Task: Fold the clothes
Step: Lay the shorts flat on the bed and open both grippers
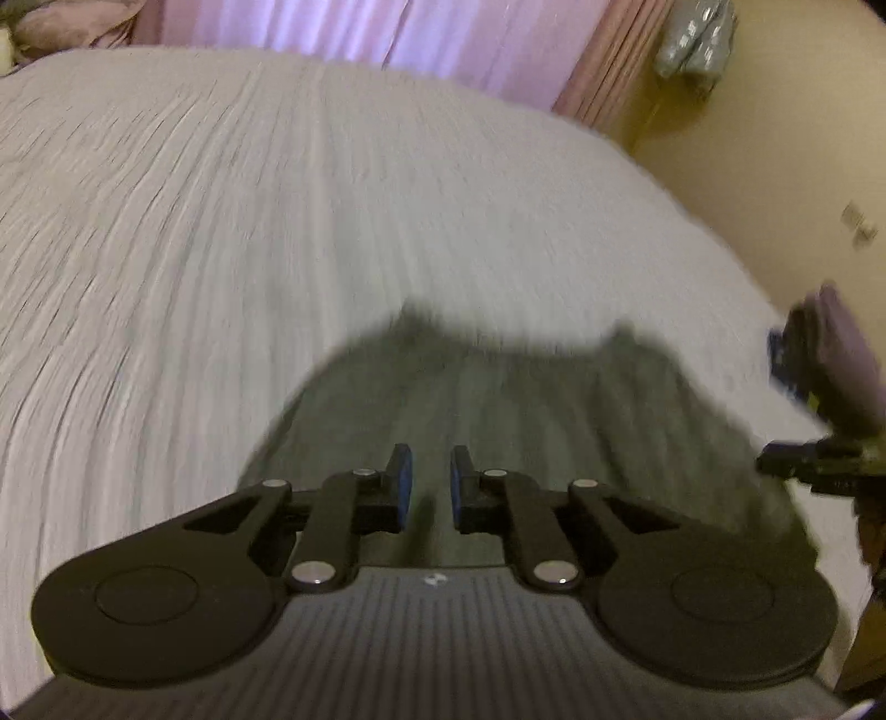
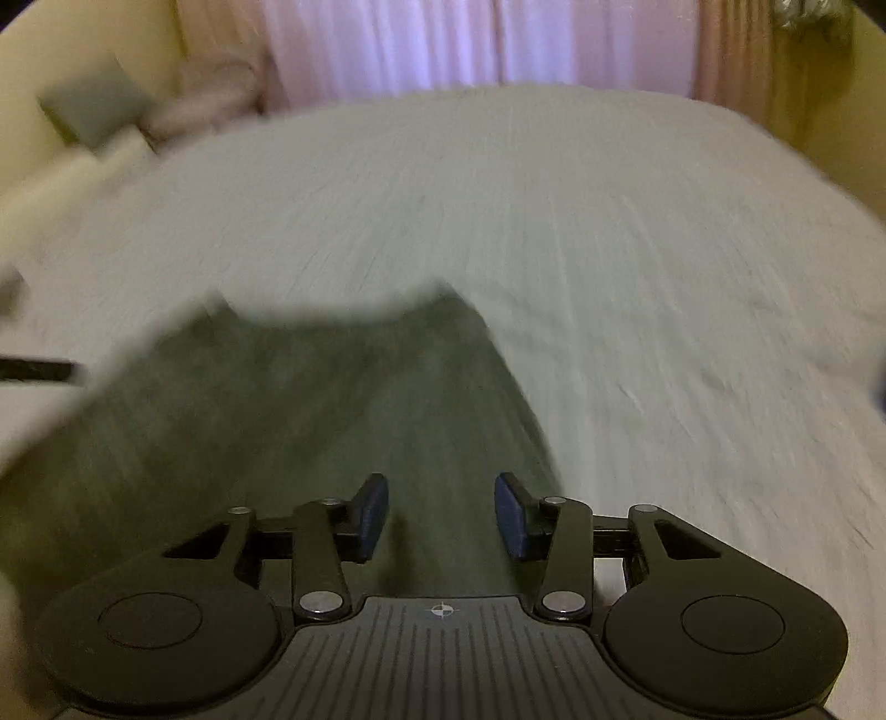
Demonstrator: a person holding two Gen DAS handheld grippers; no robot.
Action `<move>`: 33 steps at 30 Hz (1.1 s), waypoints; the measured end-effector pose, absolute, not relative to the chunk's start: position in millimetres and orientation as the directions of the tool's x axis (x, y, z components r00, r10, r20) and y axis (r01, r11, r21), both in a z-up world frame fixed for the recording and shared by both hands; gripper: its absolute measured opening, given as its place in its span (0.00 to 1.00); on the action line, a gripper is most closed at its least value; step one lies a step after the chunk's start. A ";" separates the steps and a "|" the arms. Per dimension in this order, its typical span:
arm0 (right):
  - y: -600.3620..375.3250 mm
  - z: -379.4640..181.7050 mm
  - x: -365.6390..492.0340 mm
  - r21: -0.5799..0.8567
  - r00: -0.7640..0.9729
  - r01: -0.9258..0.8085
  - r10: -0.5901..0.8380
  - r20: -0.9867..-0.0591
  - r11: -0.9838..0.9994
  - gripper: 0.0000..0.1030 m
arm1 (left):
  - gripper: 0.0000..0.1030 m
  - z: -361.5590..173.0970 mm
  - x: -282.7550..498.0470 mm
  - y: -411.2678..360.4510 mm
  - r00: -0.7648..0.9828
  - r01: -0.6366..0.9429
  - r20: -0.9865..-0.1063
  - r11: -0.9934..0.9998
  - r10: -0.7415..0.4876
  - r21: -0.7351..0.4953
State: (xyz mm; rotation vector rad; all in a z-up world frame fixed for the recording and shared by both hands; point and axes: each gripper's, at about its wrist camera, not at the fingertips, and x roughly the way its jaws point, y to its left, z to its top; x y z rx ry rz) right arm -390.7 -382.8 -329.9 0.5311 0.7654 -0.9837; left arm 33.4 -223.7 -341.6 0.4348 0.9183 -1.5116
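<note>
A dark grey garment (image 1: 526, 399) lies flat on the pale bedspread (image 1: 277, 221), blurred by motion. My left gripper (image 1: 431, 465) hovers over its near part with the blue pads a narrow gap apart; I see nothing pinched between them. In the right wrist view the same garment (image 2: 304, 399) spreads to the left and centre. My right gripper (image 2: 440, 493) stands over its right edge, jaws wide apart and empty. At the right edge of the left view, a purple sleeve (image 1: 841, 354) and black parts of the right gripper show.
The bedspread (image 2: 664, 277) stretches far beyond the garment on all sides. Pink curtains (image 1: 387, 27) hang behind the bed. Pillows (image 2: 205, 94) and a grey cushion (image 2: 88, 111) sit at the far left corner. A yellowish wall (image 1: 775, 166) runs along the bed's right side.
</note>
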 end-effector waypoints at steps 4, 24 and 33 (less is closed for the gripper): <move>-357.6 -348.7 -443.7 0.000 0.156 0.963 -0.558 -0.815 0.269 0.41 | 0.13 -358.0 57.0 -176.3 -0.089 0.943 -0.778 0.199 -0.622 -0.267; -306.1 -348.3 -555.9 0.264 0.234 0.962 -0.684 -0.691 0.063 0.00 | 0.13 -376.9 33.2 -142.6 -0.169 0.947 -0.596 0.038 -0.785 -0.318; -220.1 -312.5 -521.0 0.433 0.340 0.897 -0.764 -0.548 0.089 0.72 | 0.29 -334.9 -12.8 -56.0 -0.080 0.956 -0.597 0.109 -0.798 -0.274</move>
